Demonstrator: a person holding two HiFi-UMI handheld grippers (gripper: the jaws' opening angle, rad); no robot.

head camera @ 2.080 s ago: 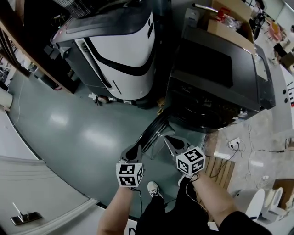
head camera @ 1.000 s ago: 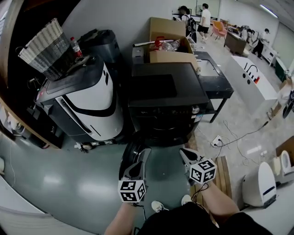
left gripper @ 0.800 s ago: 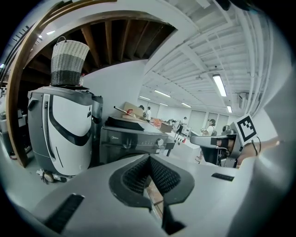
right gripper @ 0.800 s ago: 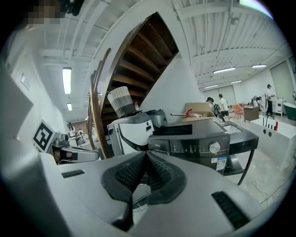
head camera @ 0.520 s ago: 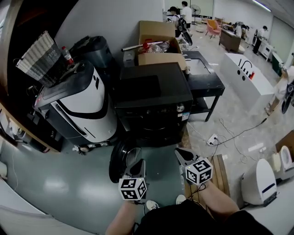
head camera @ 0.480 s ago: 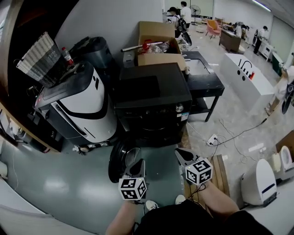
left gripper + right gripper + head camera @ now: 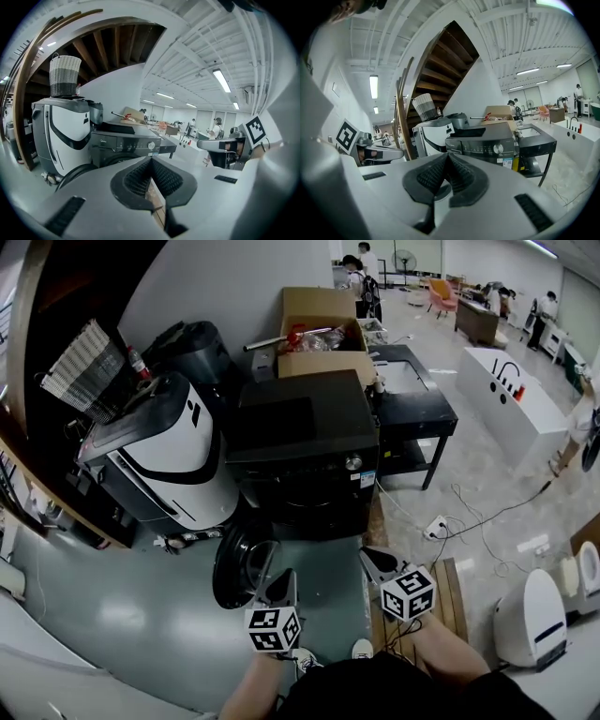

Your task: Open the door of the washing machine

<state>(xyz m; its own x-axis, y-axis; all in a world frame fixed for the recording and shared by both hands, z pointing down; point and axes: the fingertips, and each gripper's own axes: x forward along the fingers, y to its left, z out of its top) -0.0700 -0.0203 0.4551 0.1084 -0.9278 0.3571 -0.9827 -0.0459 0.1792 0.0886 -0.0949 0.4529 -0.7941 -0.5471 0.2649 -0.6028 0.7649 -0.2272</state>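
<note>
The black front-loading washing machine stands ahead of me, and its round door hangs swung out to the left over the green floor. My left gripper is shut with nothing in it, just right of the door's edge and apart from it. My right gripper is also shut and bare, in front of the machine's lower right corner. The left gripper view shows the shut left gripper, the machine and the door. The right gripper view has the shut right gripper under the machine's control panel.
A white-and-black machine with a wicker basket stands left of the washer. Behind it is a cardboard box, to its right a black table. A power strip, a wooden pallet and a white appliance lie right.
Both grippers have drawn back from the washer, still shut. The door now stands further out to the left, showing more of its round face.
</note>
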